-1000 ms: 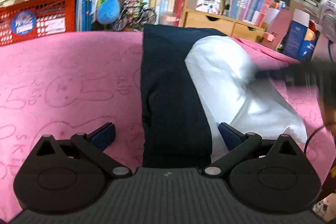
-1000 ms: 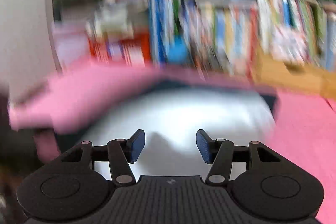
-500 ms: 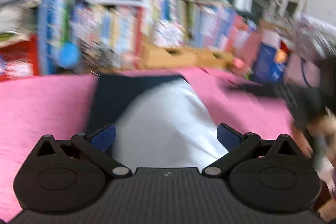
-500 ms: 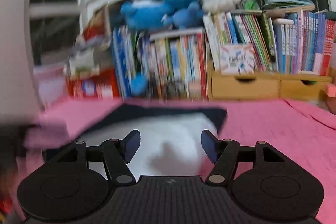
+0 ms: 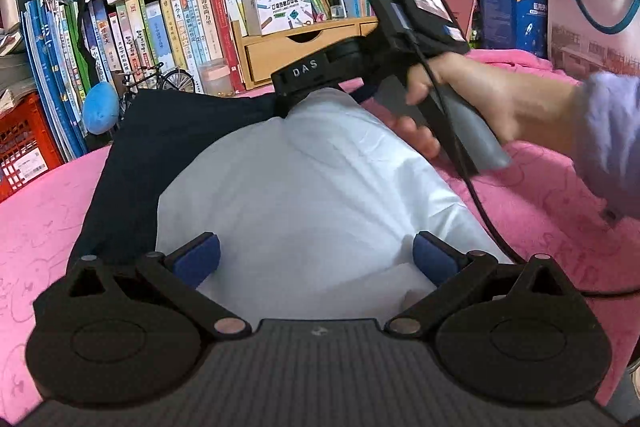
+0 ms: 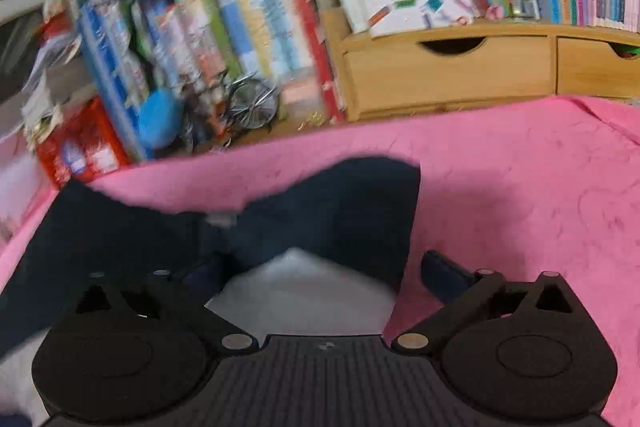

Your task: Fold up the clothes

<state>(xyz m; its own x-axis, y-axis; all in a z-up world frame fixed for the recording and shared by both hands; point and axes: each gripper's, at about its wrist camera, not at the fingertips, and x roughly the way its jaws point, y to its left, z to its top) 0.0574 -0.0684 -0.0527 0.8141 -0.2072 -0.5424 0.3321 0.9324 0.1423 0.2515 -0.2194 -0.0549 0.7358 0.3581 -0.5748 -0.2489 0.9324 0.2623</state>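
I see my right hand (image 5: pixel 472 99) angling its right gripper (image 6: pixel 320 271) down, jaws opening, left gripper (image 5: pixel 316 255) spread empty, over the navy-and-white garment (image 5: pixel 304 187) on pink cloth (image 6: pixel 520 187).

From my right wrist view the books (image 6: pixel 240 39) and the blue plush (image 6: pixel 160 119) at the left were smeared, their titles unreadable. My right gripper's left pad (image 6: pixel 200 273) merged into the dark garment (image 6: pixel 340 211), so I could not tell whether it touched. The left wrist view hid the right gripper's fingertips behind its own body (image 5: pixel 340 67). The sleeve (image 5: pixel 608 147) ran off the right edge.
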